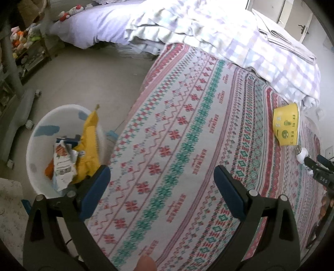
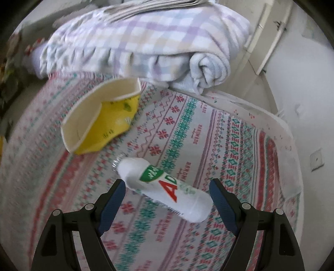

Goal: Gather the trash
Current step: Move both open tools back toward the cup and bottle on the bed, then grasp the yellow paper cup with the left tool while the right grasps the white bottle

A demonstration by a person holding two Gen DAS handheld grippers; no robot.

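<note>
Left wrist view: my white bin (image 1: 41,125) already holds wrappers (image 1: 68,160); left gripper (image 1: 161,187) gapes empty. Right gripper (image 2: 167,197), spread, straddles the white bottle (image 2: 165,187); yellow paper bowl (image 2: 100,116) remains.

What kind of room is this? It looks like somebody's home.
Most likely a bedroom in a home. A bed covered by a red and green patterned sheet fills the view, a folded lilac checked blanket lies on it, and plush toys sit at the far end. A white plastic bin stands on the floor beside it.
</note>
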